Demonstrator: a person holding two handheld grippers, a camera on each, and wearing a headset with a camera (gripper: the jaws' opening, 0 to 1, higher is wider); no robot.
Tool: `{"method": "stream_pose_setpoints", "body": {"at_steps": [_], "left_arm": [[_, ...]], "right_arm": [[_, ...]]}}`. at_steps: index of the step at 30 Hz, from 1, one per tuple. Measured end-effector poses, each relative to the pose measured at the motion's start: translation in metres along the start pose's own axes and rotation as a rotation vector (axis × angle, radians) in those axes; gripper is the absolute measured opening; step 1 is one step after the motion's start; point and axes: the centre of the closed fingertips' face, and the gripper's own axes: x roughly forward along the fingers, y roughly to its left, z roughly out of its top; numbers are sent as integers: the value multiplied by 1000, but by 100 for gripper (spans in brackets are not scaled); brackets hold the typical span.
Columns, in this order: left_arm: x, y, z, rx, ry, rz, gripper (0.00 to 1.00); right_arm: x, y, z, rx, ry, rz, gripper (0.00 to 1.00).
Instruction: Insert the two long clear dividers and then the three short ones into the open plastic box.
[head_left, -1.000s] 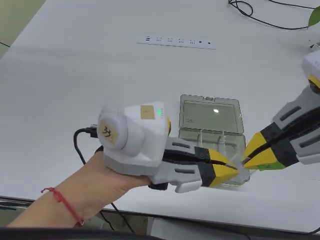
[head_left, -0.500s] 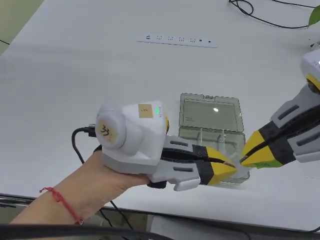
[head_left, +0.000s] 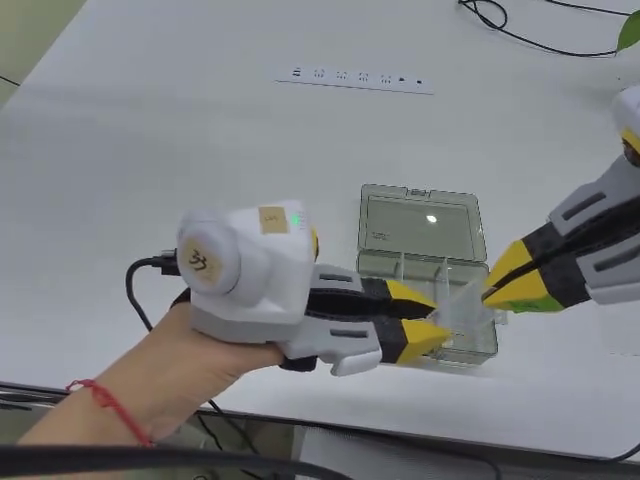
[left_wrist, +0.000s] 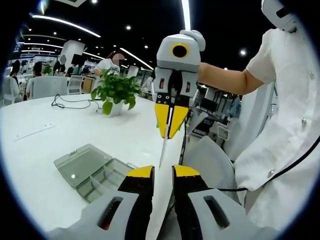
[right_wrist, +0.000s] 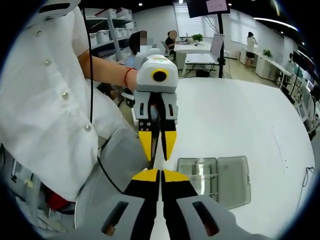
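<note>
Closest in, the left hand grips the left gripper, jaws parted with a plain gap between the yellow tips and nothing pinched; right at those tips hangs the clear divider, a thin see-through strip in the air over the near right corner of the box; its other end is clamped in the right gripper, jaws squeezed tight on it, the two grippers nose to nose; in the left gripper view the strip shows edge-on, running from the right gripper's tips down toward the left one's gap; below, the open plastic box sits on the white table, lid laid flat behind, upright clear ribs standing in its tray; further back, a white power strip; at the far edge, black cables
</note>
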Motion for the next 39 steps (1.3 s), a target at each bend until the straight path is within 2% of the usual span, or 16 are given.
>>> {"method": "stream_pose_setpoints", "body": {"at_steps": [12, 16, 23, 29, 33, 39], "left_arm": [[-16, 27, -16, -26, 12, 107, 32], [-20, 36, -23, -28, 17, 139, 40], [-25, 46, -36, -12, 52, 178, 57], [-25, 52, -44, -1, 65, 194, 71], [-25, 54, -50, 25, 90, 197, 82], [-26, 59, -53, 7, 87, 214, 96]], "right_arm": [[0, -40, -17, 23, 33, -102, 2], [3, -51, -20, 25, 38, -123, 2], [13, -71, -29, 28, 47, -147, 2], [25, -79, -40, 45, 59, -156, 2], [34, -82, -49, 56, 65, -157, 2], [47, -86, -61, 72, 71, -166, 2]]}}
